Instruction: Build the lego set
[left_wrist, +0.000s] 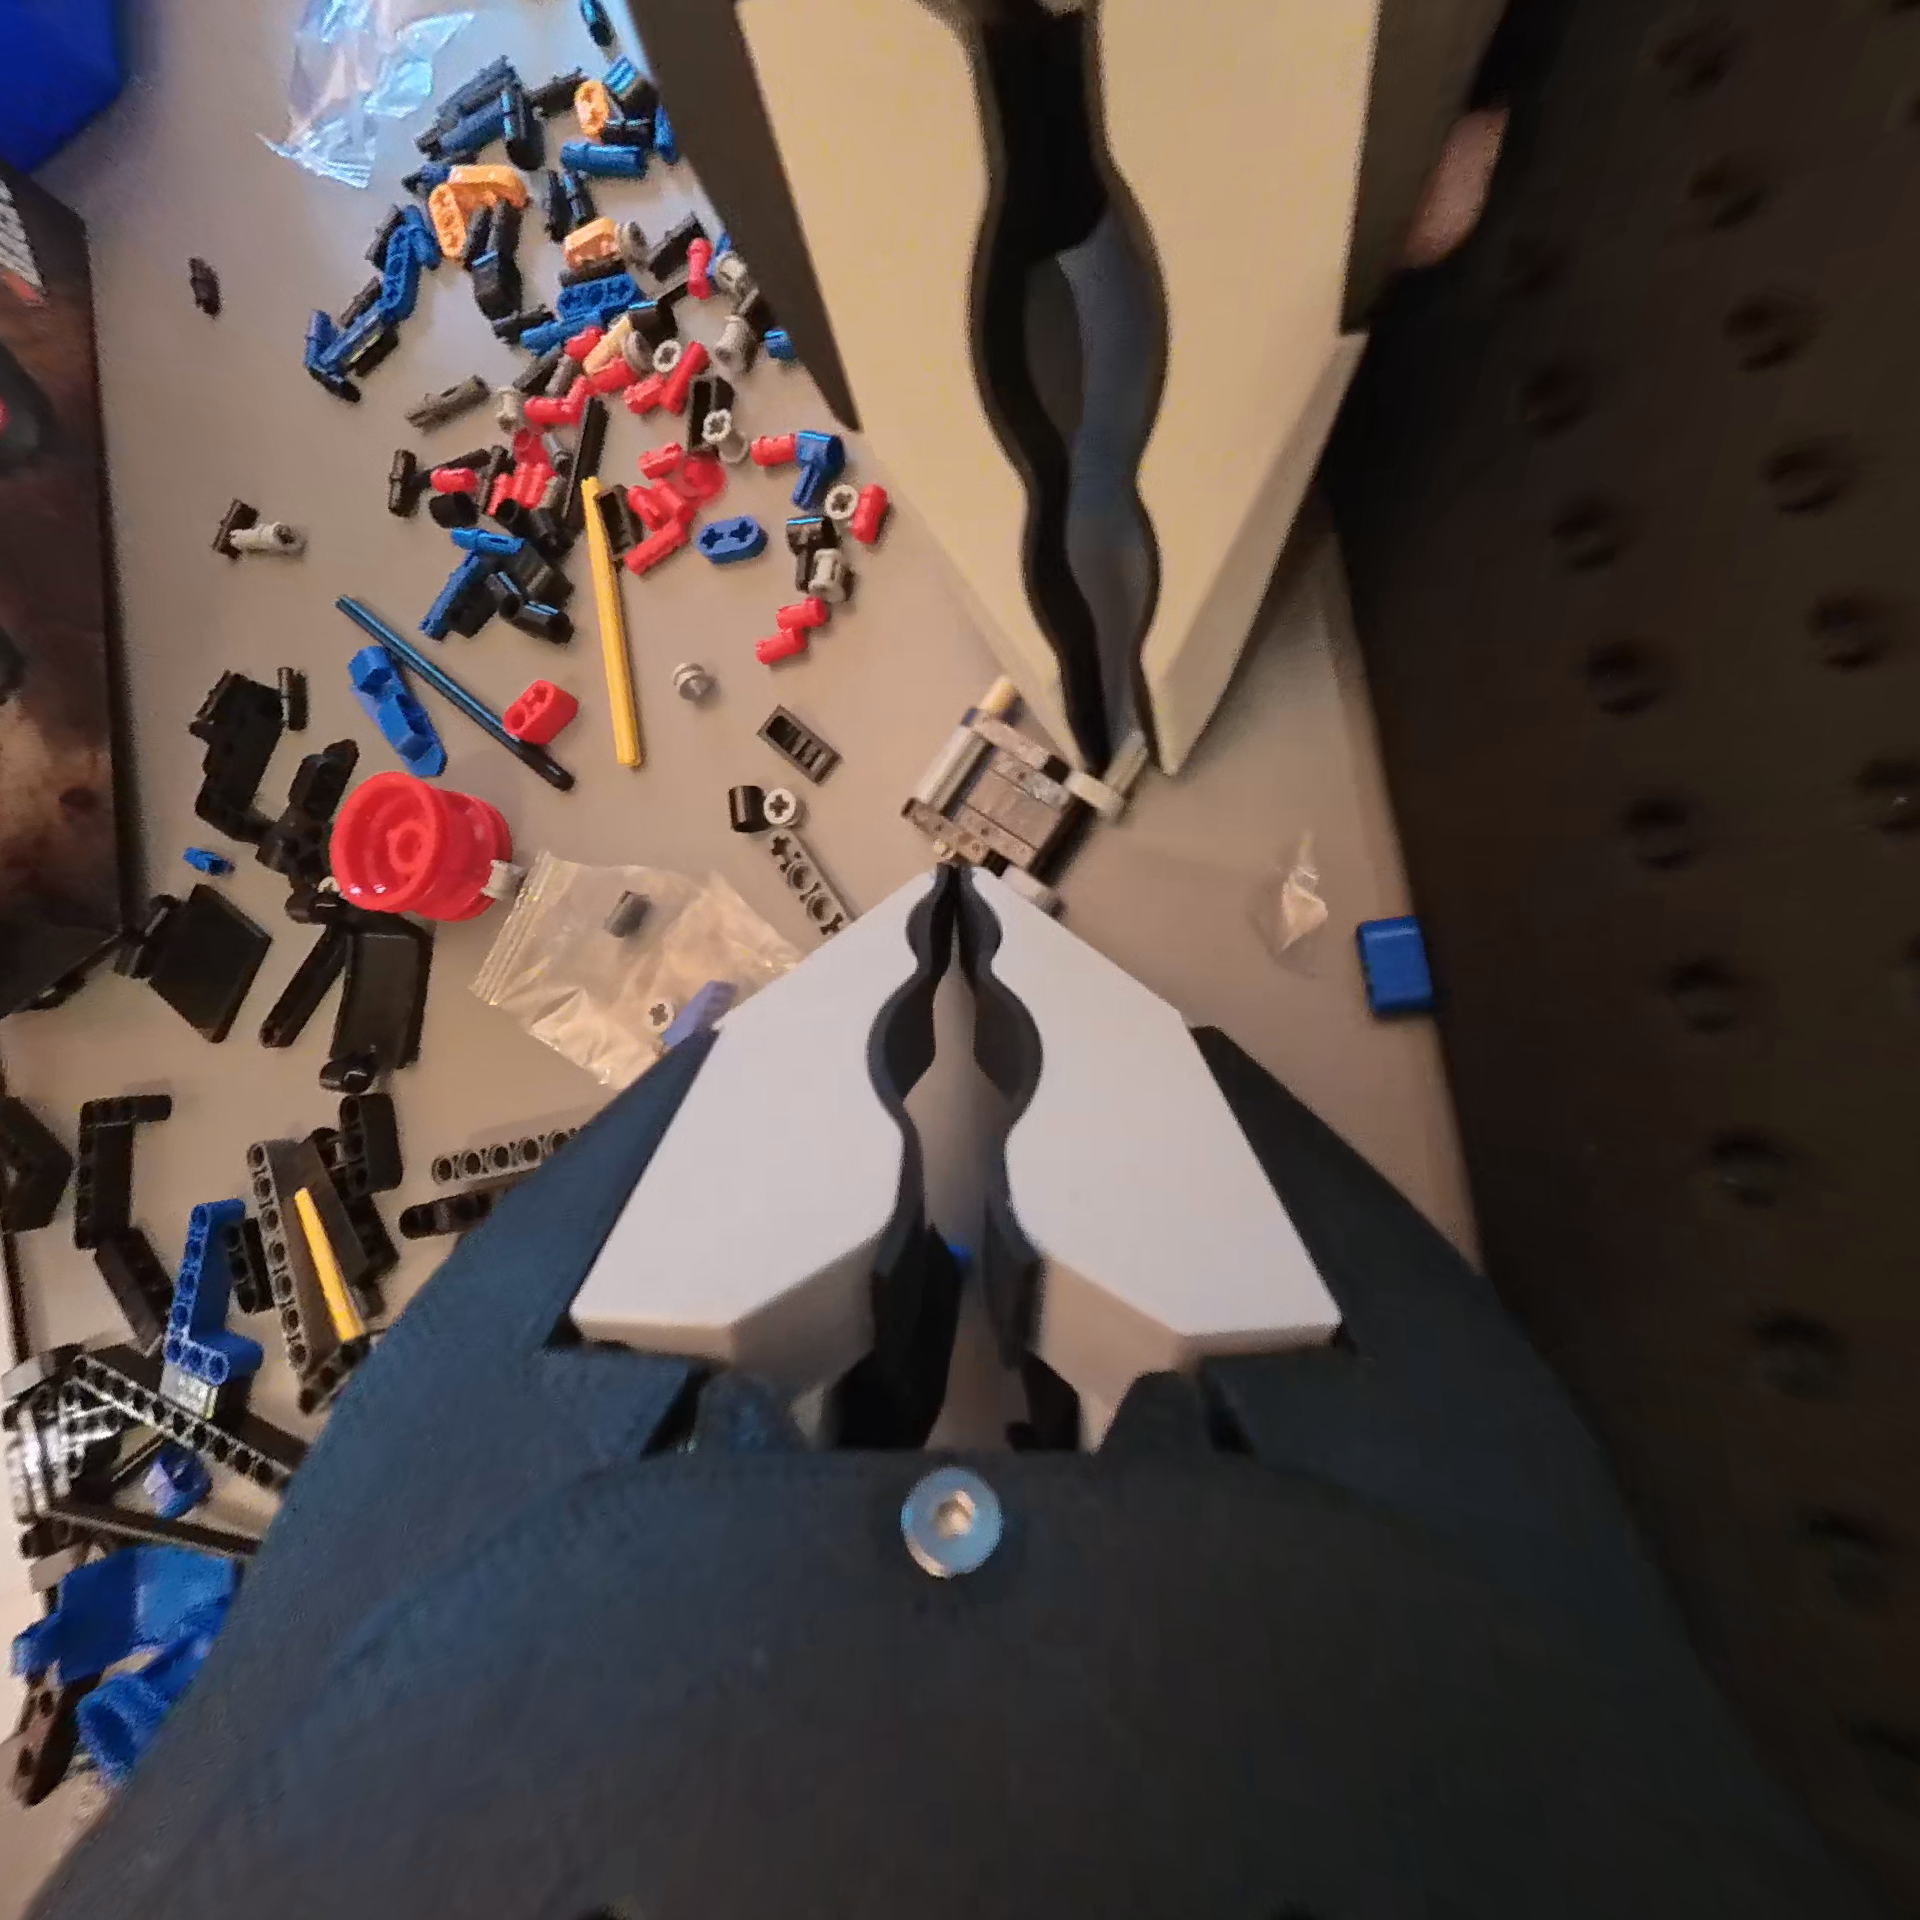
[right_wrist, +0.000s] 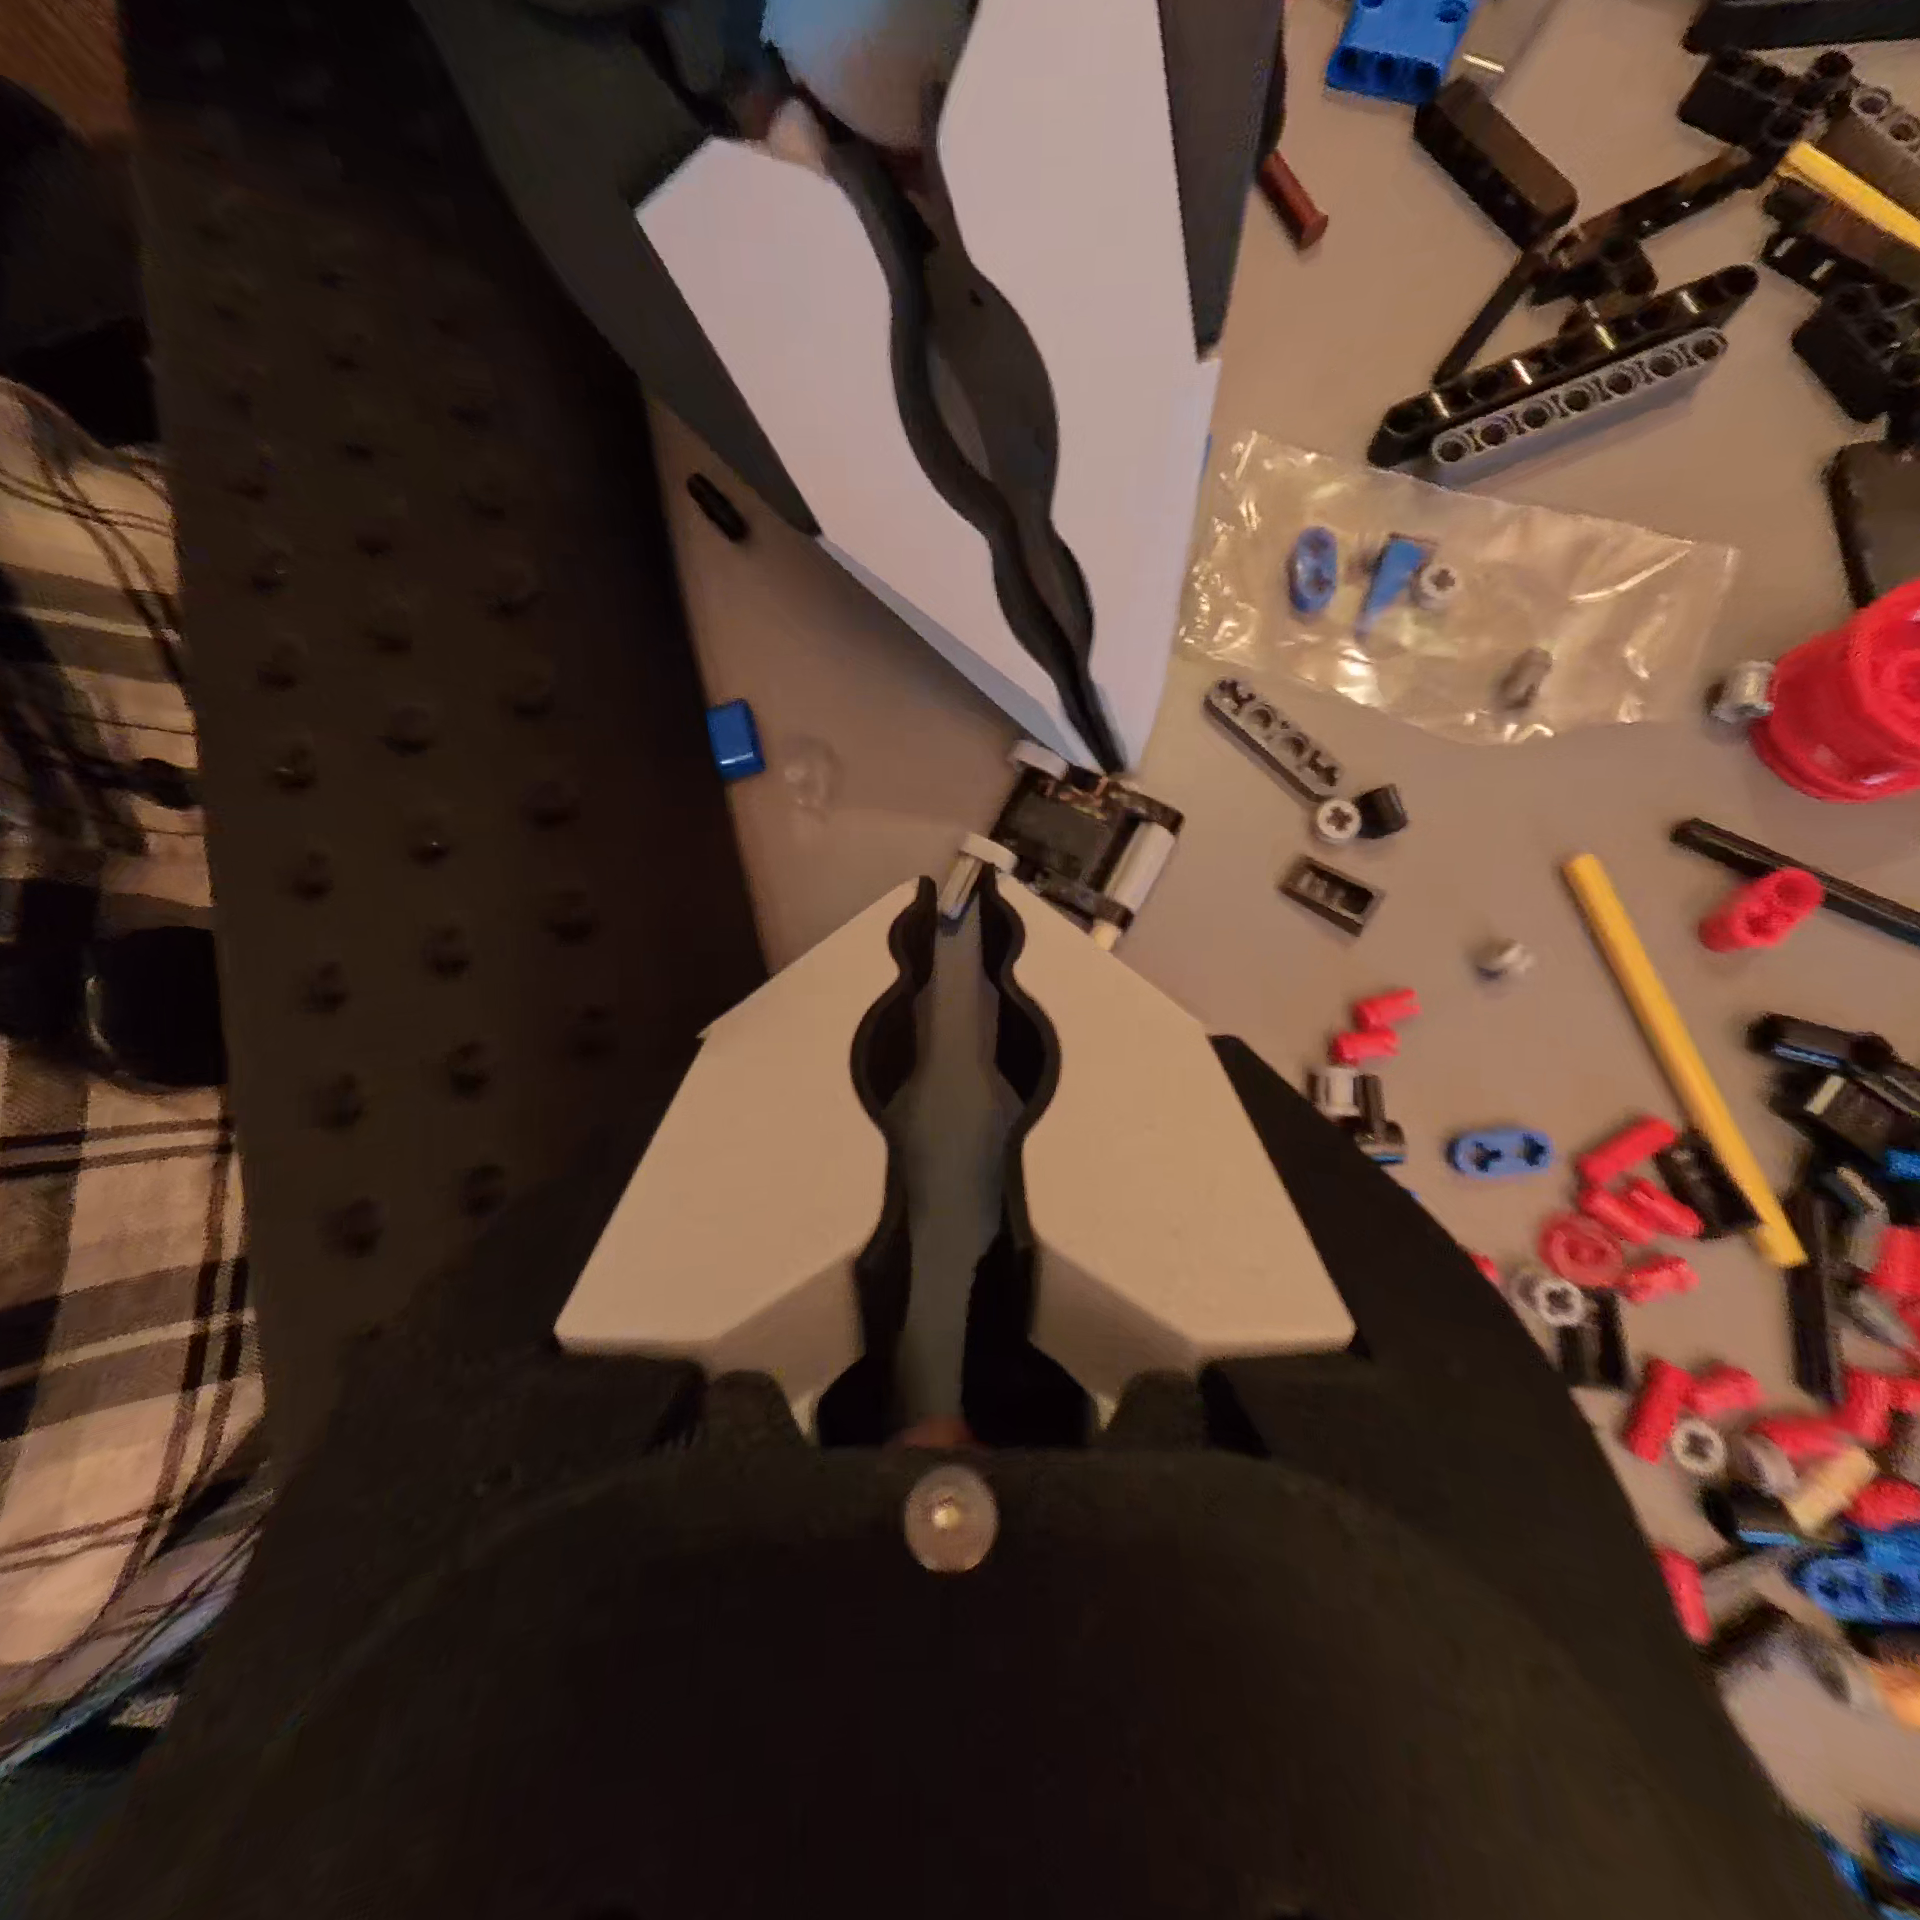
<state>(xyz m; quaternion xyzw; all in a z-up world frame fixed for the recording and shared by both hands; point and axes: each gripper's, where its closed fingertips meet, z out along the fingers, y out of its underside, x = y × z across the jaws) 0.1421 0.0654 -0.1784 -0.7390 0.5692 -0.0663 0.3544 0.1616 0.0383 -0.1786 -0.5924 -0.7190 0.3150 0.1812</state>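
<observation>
A small grey and black lego assembly (left_wrist: 997, 810) with light grey axles lies on the grey table (left_wrist: 1195, 935); it also shows in the right wrist view (right_wrist: 1081, 831). My left gripper (left_wrist: 956, 881) is shut, with its tips against a small tan peg on the assembly's near edge. In the right wrist view it (right_wrist: 1110, 756) comes in from above and touches the assembly's far edge. My right gripper (right_wrist: 961, 896) is shut on the end of a light grey axle (right_wrist: 961, 878) that sticks out of the assembly. In the left wrist view it (left_wrist: 1107, 764) reaches in from the top.
Loose red, blue and black pieces (left_wrist: 582, 416) cover the table. A red wheel (left_wrist: 416, 847), a clear bag (left_wrist: 623, 956), a yellow axle (left_wrist: 613, 623) and a blue tile (left_wrist: 1397, 961) lie near. A dark studded surface (left_wrist: 1662, 727) borders the table. A box (left_wrist: 52, 623) stands at left. Left and right tips are no more than a few centimetres apart. About 5 centimetres separates my right fingertips from the blue tile (left_wrist: 1397, 961). My right wrist view (right_wrist: 725, 738) looks at it from another angle.
</observation>
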